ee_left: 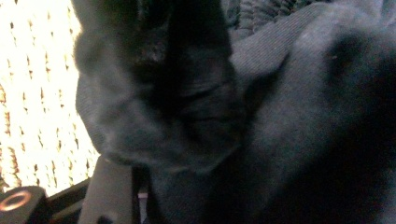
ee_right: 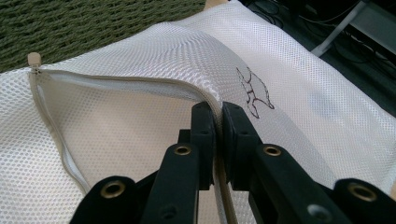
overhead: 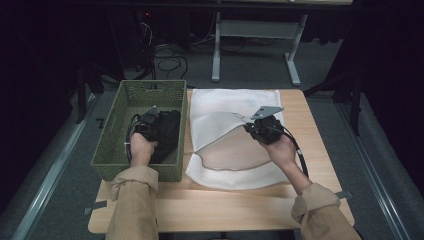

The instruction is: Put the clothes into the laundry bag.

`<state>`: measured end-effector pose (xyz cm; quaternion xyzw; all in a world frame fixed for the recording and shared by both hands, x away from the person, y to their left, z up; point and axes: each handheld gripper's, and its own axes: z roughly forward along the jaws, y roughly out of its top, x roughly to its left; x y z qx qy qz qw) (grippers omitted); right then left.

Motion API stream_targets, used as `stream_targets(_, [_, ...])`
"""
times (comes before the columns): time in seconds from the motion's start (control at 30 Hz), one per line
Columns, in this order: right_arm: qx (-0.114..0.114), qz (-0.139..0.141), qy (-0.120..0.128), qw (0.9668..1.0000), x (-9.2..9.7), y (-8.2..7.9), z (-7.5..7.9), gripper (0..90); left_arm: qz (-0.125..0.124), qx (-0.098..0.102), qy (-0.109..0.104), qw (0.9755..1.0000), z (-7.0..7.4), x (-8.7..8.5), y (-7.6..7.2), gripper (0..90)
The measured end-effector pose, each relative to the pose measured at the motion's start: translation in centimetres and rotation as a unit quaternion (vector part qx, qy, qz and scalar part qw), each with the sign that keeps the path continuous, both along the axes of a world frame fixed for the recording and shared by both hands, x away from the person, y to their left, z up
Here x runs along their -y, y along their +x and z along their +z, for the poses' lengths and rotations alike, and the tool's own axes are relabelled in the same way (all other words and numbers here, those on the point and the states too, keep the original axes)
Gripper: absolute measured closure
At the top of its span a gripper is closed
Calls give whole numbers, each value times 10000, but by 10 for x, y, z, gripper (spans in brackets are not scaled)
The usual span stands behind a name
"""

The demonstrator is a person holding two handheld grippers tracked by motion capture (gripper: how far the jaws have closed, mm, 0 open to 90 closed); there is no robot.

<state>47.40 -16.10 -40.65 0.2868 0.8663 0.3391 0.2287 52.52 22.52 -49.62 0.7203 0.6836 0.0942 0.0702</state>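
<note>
Dark cloth [overhead: 167,131] in green basket [overhead: 111,131] at tabletop's left edge: soft, light, floppy. Left gripper [overhead: 149,125] jaws: can't tell if pinching a fold. Right gripper [ee_right: 218,122] jaws pinch white mesh bag [ee_right: 140,56] rim, holding mouth open.

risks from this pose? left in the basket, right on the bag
1. The left claw sits deep in bunched dark cloth in the green basket; it may pinch several folds or drag the whole pile.
2. The right claw holds the mesh bag by its zipper edge alone; that thin hem may slip and the opening fall shut.
</note>
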Motion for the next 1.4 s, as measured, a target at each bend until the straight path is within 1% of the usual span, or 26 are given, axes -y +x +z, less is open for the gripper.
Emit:
stream_targets(0.1, [-54, -28, 24, 10000, 0, -1, -1, 844, 36, -31, -19, 10000, 1, 0, 1, 468])
stream_targets(0.17, [-18, -10, 0, 10000, 1, 1, -1, 844, 60, -15, -19, 10000, 3, 0, 1, 475])
stream_targets(0.23, [-64, -59, 37, 10000, 1, 1, 0, 845, 51, 39, -35, 10000, 5, 1, 0, 480])
stream_targets(0.3, [-63, -81, 84, 9999, 2, 2, 1, 846, -7, 133, -55, 9999, 9, 1, -2, 483])
stream_targets(0.37, [-61, -62, 62, 9999, 2, 2, 3, 846, -58, 282, -110, 9995, 14, 1, -4, 485])
stream_targets(0.43, [-49, -54, 63, 10000, 2, 1, 3, 846, -128, 448, -231, 9986, 20, 3, -6, 485])
stream_targets(0.47, [-47, -49, 55, 10000, 2, 1, 3, 846, -154, 530, -343, 9979, 23, 4, -7, 485])
stream_targets(0.53, [-49, -51, 76, 9999, 3, 2, 3, 846, -272, 762, -596, 9949, 30, 4, -10, 484])
stream_targets(0.57, [-35, -53, 90, 9999, 3, 2, 3, 846, -343, 875, -679, 9933, 33, 5, -11, 484])
stream_targets(0.6, [-26, -66, 98, 9999, 4, 2, 4, 846, -376, 959, -708, 9922, 36, 6, -13, 484])
stream_targets(0.63, [-69, -70, 98, 9999, 4, 2, 4, 846, -405, 1002, -691, 9917, 40, 7, -15, 484])
stream_targets(0.73, [-64, -93, 115, 9999, 5, 3, 5, 847, -530, 1165, -706, 9893, 52, 14, -22, 484])
stream_targets(0.83, [-74, -104, 124, 9998, 4, 3, 4, 850, -583, 1373, -750, 9860, 62, 18, -29, 484])
stream_targets(0.87, [-77, -107, 121, 9998, 4, 3, 4, 851, -604, 1412, -783, 9850, 66, 17, -31, 485])
stream_targets(0.9, [-76, -118, 125, 9998, 4, 3, 5, 853, -583, 1511, -832, 9833, 68, 17, -33, 485])
stream_targets(0.97, [-67, -120, 146, 9998, 4, 5, 6, 858, -583, 1601, -970, 9806, 73, 13, -37, 485])
stream_targets(1.03, [-67, -180, 159, 9997, 3, 6, 7, 863, -543, 1700, -1052, 9783, 77, 10, -41, 484])
stream_targets(1.1, [-69, -200, 161, 9996, 2, 7, 7, 868, -543, 1830, -1059, 9759, 82, 8, -46, 484])
stream_targets(1.2, [-16, -228, 130, 9997, 0, 9, 7, 874, -537, 2030, -1094, 9716, 89, 7, -53, 484])
stream_targets(1.27, [3, -252, 141, 9996, -2, 10, 8, 876, -569, 2128, -1130, 9689, 94, 7, -56, 484])
stream_targets(1.33, [13, -284, 153, 9995, -3, 12, 8, 877, -578, 2247, -1192, 9654, 97, 8, -60, 484])
stream_targets(1.37, [7, -308, 177, 9994, -3, 13, 9, 877, -587, 2273, -1210, 9645, 99, 8, -60, 484])
stream_targets(1.4, [3, -347, 177, 9992, -3, 13, 9, 877, -565, 2277, -1237, 9642, 99, 8, -61, 484])
